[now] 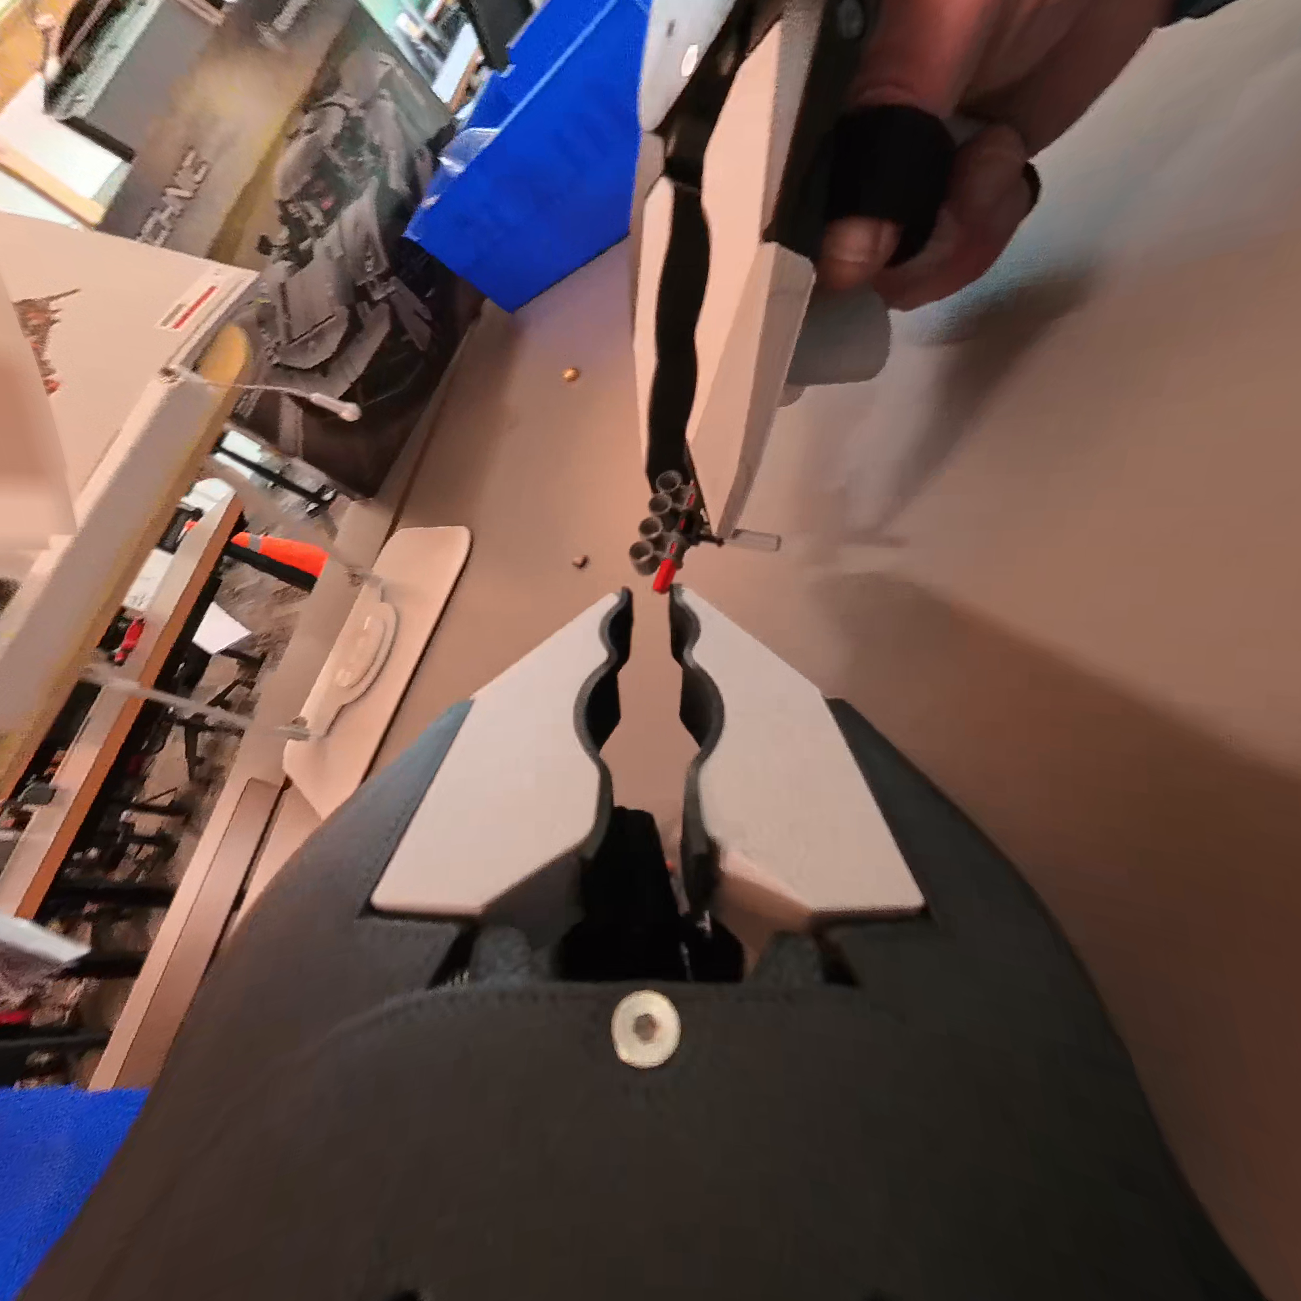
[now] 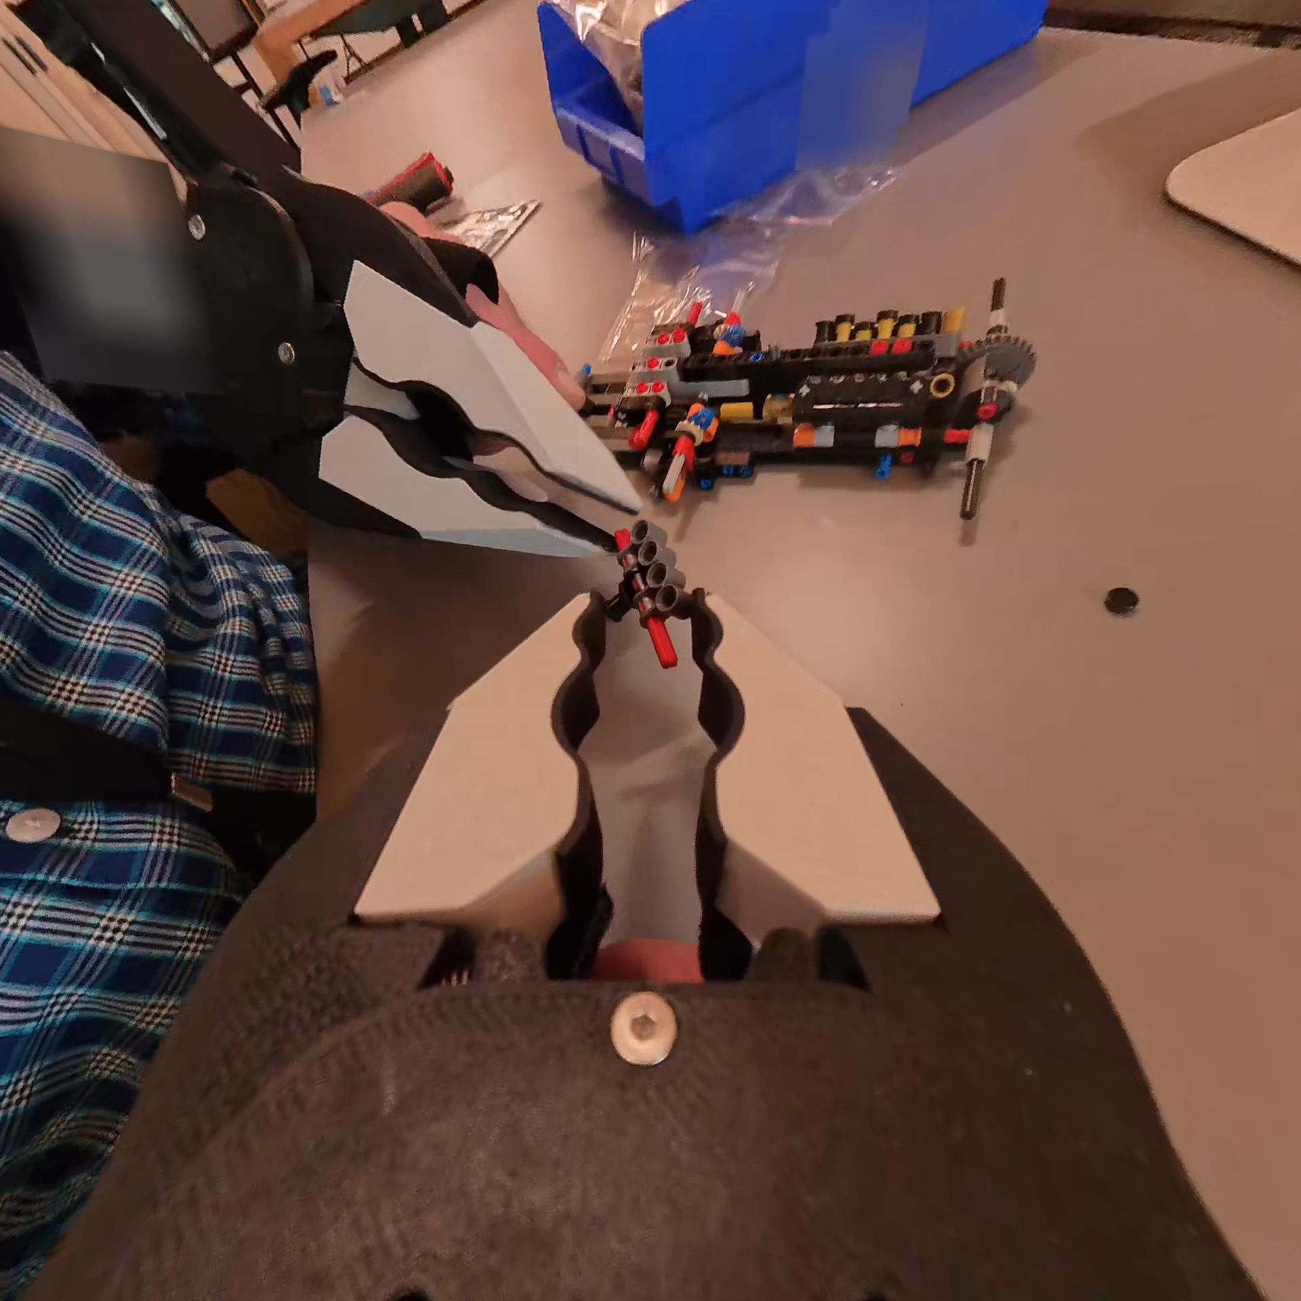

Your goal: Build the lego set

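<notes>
My right gripper (image 2: pixel 648 602) is shut on a small sub-assembly (image 2: pixel 655 570): a row of dark grey round connectors on a red axle (image 2: pixel 662 644), held above the table. The left wrist view shows that gripper (image 1: pixel 704 535) reaching in from above with the sub-assembly (image 1: pixel 662 524). My left gripper (image 1: pixel 651 597) is slightly open, its tips right at the red axle's end (image 1: pixel 662 579). In the right wrist view it (image 2: pixel 625 524) comes in from the left, its lower fingertip at the axle. The long, mostly black Lego build (image 2: pixel 809 401) lies on the table behind.
A blue bin (image 2: pixel 739 105) and clear plastic bags (image 2: pixel 704 281) lie beyond the build. A booklet (image 2: pixel 493 218) lies at the back left. The set's box (image 1: pixel 338 246) stands at the table edge. A person's plaid shirt (image 2: pixel 141 633) is on the left. Less than 4 cm separates the two grippers' tips.
</notes>
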The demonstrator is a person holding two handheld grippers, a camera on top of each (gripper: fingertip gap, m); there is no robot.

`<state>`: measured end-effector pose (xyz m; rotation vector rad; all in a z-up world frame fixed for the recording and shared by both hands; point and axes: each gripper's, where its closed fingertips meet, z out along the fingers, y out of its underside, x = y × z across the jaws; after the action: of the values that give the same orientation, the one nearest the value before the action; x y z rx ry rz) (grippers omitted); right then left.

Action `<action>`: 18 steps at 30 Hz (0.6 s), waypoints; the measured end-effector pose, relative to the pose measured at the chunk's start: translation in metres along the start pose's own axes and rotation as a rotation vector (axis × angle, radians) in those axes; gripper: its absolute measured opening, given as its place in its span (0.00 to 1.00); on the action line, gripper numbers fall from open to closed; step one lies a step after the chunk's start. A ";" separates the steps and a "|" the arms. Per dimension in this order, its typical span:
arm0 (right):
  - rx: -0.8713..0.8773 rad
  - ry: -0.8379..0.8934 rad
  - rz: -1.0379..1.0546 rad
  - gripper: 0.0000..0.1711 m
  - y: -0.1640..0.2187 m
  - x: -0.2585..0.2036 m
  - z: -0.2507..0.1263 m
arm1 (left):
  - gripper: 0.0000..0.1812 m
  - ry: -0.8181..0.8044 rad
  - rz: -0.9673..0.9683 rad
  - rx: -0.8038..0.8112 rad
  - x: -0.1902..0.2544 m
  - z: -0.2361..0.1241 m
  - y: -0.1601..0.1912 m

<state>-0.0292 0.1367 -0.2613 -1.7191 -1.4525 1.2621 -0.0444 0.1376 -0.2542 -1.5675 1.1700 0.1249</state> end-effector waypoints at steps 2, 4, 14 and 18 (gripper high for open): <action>0.026 0.025 0.004 0.13 -0.007 0.005 -0.001 | 0.07 -0.019 -0.045 -0.002 -0.009 -0.002 0.003; 0.059 0.052 0.002 0.12 -0.015 0.010 -0.003 | 0.09 -0.038 -0.099 0.001 -0.018 -0.005 0.005; 0.320 0.129 0.018 0.12 -0.071 0.017 -0.013 | 0.19 0.164 -0.672 0.140 -0.038 -0.017 -0.010; 0.334 0.117 -0.016 0.12 -0.078 0.005 -0.007 | 0.18 0.230 -0.806 0.188 -0.039 -0.019 -0.018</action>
<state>-0.0567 0.1630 -0.1929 -1.5265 -1.1144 1.2895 -0.0600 0.1444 -0.2100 -1.7949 0.6155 -0.6887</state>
